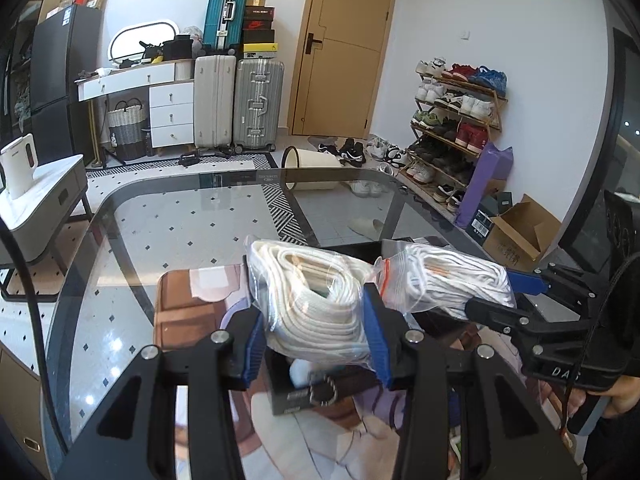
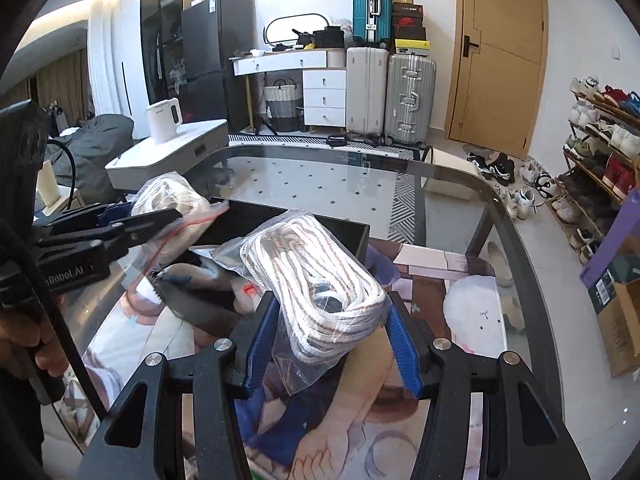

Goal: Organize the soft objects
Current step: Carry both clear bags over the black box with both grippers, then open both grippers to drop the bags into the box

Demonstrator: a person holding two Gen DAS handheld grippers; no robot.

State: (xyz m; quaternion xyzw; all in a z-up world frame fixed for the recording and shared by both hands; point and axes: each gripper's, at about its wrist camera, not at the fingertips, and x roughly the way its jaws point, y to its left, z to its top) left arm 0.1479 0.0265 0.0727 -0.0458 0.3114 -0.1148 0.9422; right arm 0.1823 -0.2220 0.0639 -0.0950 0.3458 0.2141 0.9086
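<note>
The left gripper clamps a clear bag of flat white webbing; the right gripper clamps a bag of white cord. Both bags hang over the near black box on the glass table.

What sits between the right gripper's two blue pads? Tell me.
A clear zip bag of coiled white rope, clamped between the right gripper pads, above the black box; the right wrist view shows it.

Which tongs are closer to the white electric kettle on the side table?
Left. The left tongs are on the side of the glass table toward the kettle; the right tongs are on the far side, toward the shoe rack.
</note>
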